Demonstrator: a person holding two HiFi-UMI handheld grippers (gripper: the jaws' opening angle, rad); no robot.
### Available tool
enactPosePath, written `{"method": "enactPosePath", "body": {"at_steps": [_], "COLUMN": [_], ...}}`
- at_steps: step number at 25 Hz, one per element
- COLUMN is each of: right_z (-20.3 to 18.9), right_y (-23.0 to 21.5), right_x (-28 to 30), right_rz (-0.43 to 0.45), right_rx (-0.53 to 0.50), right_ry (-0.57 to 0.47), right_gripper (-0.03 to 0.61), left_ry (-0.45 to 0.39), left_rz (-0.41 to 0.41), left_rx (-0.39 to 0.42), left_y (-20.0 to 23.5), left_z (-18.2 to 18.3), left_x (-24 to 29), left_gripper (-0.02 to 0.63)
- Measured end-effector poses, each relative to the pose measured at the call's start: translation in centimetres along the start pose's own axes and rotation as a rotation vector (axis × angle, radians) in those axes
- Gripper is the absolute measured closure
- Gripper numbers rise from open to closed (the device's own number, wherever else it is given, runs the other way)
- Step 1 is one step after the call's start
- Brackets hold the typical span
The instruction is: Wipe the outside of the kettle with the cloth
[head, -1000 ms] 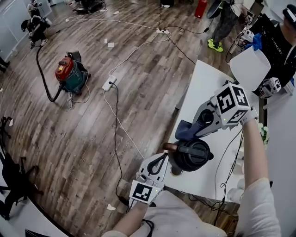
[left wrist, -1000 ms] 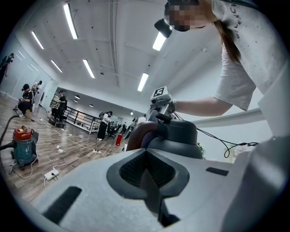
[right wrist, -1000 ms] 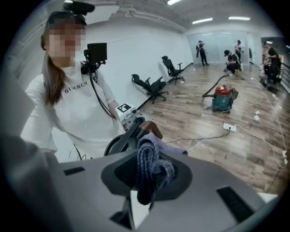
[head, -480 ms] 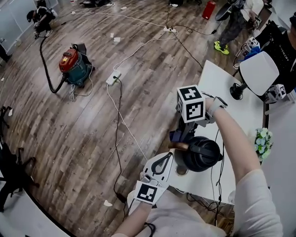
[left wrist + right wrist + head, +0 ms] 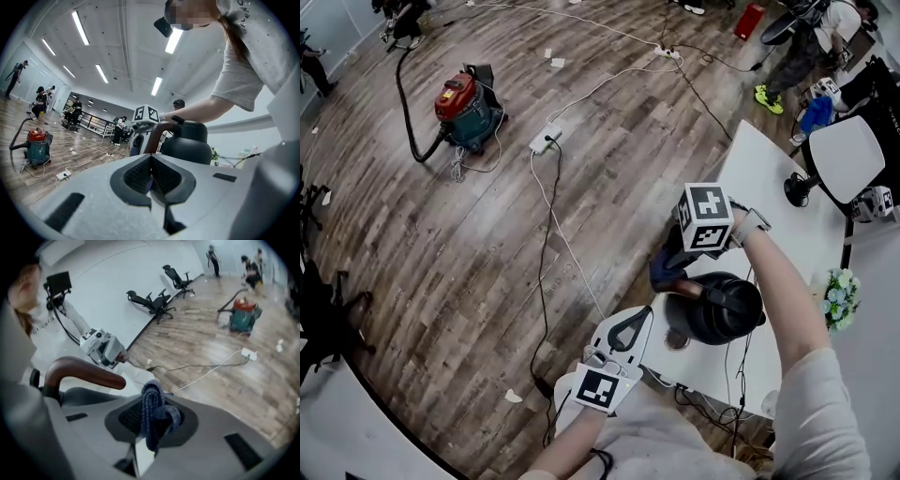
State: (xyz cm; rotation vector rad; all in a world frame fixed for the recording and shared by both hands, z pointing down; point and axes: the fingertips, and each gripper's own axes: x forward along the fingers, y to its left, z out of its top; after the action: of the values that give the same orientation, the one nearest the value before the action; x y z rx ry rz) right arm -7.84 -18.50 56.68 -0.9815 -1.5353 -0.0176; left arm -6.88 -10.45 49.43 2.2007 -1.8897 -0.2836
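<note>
Wood floor (image 5: 487, 244) is taking up most of the head view, w/ a white table (image 5: 759, 187) running along the right side. A red and teal vacuum (image 5: 469, 103) is sitting on the floor well away from the table, w/ a white power strip (image 5: 546, 139) lying near it, cables trailing off.

Black kettle (image 5: 717, 309) is standing upright on the table, close to its near left edge. Its brown handle (image 5: 79, 371) is curving up and over on the side facing the floor.

R gripper (image 5: 673, 267) is reaching in from above at the kettle's far left side, next to the handle. Its jaws are clamping a dark blue cloth (image 5: 151, 399), which is bunching up between the pads and hanging out in front. In the head view the cloth (image 5: 664, 272) is sitting just beside the handle's end; can't tell if it's actually touching the kettle body.

L gripper (image 5: 630, 323) is hovering at the table's near corner, just beside the kettle, pointing at it. Its jaws are pressing together w/ nothing between them, and the kettle (image 5: 185, 145) is filling the L gripper view straight ahead.

Small bunch of flowers (image 5: 839, 300) is sitting at the table's right edge.
</note>
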Motion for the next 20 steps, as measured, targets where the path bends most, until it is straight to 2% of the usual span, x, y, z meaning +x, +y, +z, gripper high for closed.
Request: {"method": "enactPosePath", "body": {"at_steps": [1, 3, 6, 8, 11, 14, 20], "right_z": [0.4, 1.4, 3.7, 5.1, 5.8, 6.3, 7.9], "right_y": [-0.5, 0.5, 5.4, 8.8, 12.0, 12.1, 9.0], "right_x": [-1.5, -5.2, -11.0, -13.9, -15.3, -13.2, -6.4], "right_rz": [-0.078, -0.146, -0.118, -0.091, -0.056, -0.015, 0.129], "right_rx": [-0.038, -0.093, -0.181, -0.236, -0.286, -0.301, -0.199], "right_ry": [-0.031, -0.102, -0.194, -0.214, -0.145, -0.031, 0.147], "right_gripper": [0.528, 0.528, 0.527, 0.526, 0.526, 0.526, 0.526], "left_ry": [0.0, -0.003, -0.017, -0.025, -0.045, -0.055, -0.066], "left_rz": [-0.002, -0.006, -0.015, -0.022, -0.029, -0.031, -0.008], "left_rx": [0.0, 0.0, 0.012, 0.016, 0.021, 0.02, 0.022], "left_y": [0.0, 0.1, 0.1, -0.3, -0.7, -0.8, 0.0], "left_z": [0.2, 0.7, 1.5, 1.9, 2.6, 3.0, 3.5], "left_x": [0.0, 0.0, 0.0, 0.1, 0.4, 0.4, -1.1], "left_gripper": [0.607, 0.607, 0.607, 0.607, 0.607, 0.607, 0.607]}}
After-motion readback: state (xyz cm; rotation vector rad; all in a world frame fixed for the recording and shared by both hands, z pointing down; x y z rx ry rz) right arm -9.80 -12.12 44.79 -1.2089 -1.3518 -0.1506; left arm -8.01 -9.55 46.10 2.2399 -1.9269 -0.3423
